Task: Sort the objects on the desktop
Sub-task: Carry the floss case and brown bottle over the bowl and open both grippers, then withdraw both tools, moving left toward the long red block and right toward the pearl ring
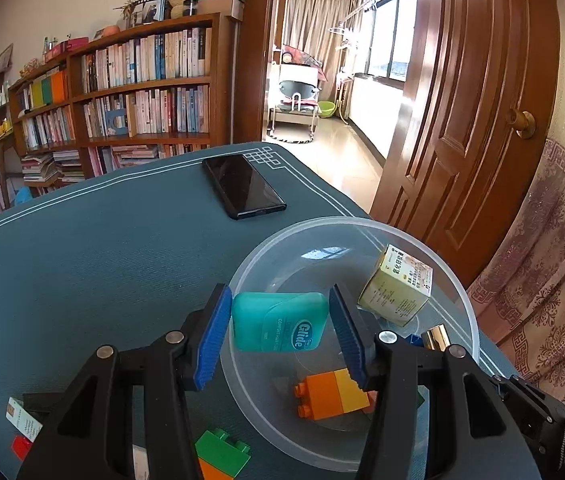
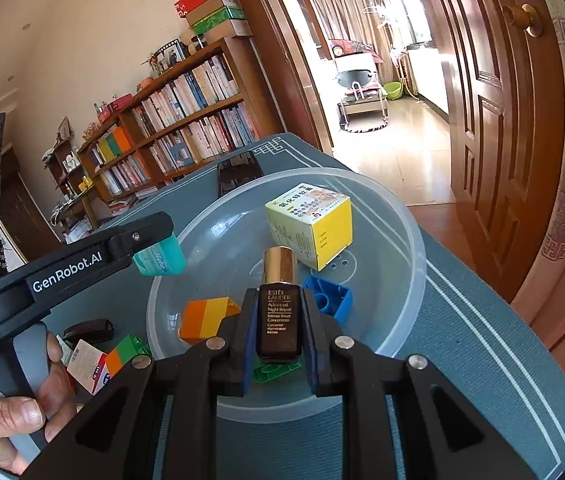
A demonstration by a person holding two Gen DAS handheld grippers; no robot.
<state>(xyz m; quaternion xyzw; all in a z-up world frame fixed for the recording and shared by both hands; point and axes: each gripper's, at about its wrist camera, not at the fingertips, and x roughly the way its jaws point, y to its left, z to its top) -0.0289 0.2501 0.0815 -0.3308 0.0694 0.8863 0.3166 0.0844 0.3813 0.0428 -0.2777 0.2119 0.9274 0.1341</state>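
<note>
A clear plastic bowl (image 1: 458, 292) (image 2: 414, 232) stands on the teal mat near the table's right edge. My left gripper (image 1: 280, 308) hangs over the bowl, its blue pads shut on a teal Glide floss box (image 1: 278, 322) (image 2: 160, 260). My right gripper (image 2: 280, 296) is shut on a dark brown serum bottle (image 2: 278, 316) with a gold cap, held above the bowl's near side. Inside the bowl lie a yellow-green medicine box (image 1: 396, 288) (image 2: 314, 224), an orange-yellow brick (image 1: 332, 394) (image 2: 206, 318) and a blue brick (image 2: 328, 298).
A black phone (image 1: 242, 186) (image 2: 238, 174) lies on the mat beyond the bowl. Left of the bowl sit a green-orange brick (image 1: 220, 452) (image 2: 126, 354), a small white-red box (image 2: 88, 364) and a dark small case (image 2: 88, 330). A person's hand (image 2: 14, 412) grips the left handle. A wooden door stands past the table's right edge.
</note>
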